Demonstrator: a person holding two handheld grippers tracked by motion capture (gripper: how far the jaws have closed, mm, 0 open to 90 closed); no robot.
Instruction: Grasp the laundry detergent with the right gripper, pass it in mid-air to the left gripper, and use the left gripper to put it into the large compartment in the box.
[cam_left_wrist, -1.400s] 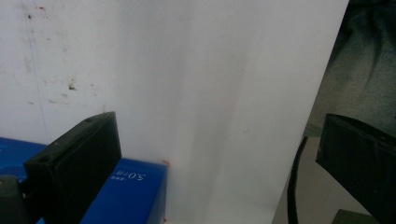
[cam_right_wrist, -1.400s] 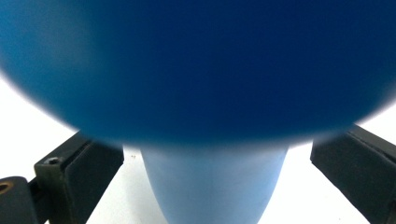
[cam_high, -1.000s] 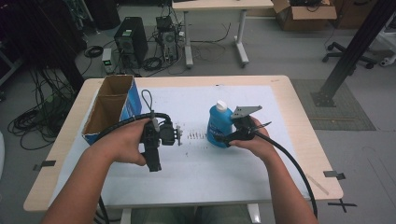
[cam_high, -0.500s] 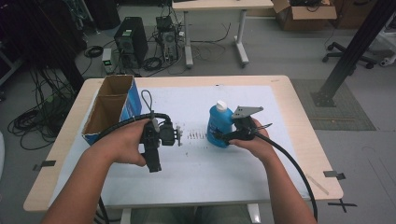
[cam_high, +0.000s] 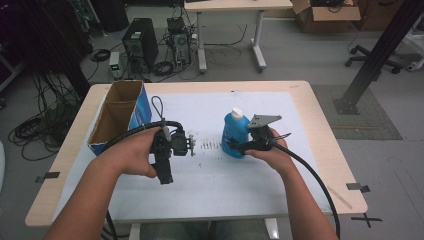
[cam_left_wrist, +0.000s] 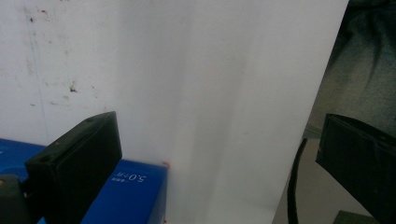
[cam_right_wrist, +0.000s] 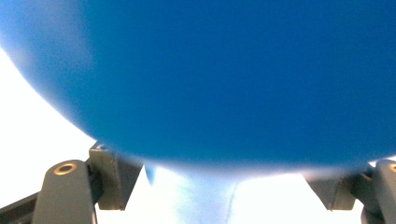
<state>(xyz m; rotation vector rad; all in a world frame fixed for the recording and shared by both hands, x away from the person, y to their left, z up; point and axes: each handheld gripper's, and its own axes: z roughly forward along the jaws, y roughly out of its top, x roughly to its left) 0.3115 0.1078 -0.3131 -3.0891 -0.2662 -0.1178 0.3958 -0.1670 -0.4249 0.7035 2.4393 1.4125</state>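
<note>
1. Blue bottle (cam_high: 236, 135) stands upright mid-table on the white sheet (cam_high: 210, 180), between the right gripper's (cam_high: 235, 146) jaws, which have just been closing; contact unclear
2. Left gripper (cam_left_wrist: 210, 154) jaws spread, empty
3. Cardboard box (cam_high: 116, 116) lies left

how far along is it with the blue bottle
Early. The blue bottle stands upright on the white sheet, and the right gripper is at its base, jaws just closing around it. The left gripper waits open. Lifting and moving it are left.
</note>
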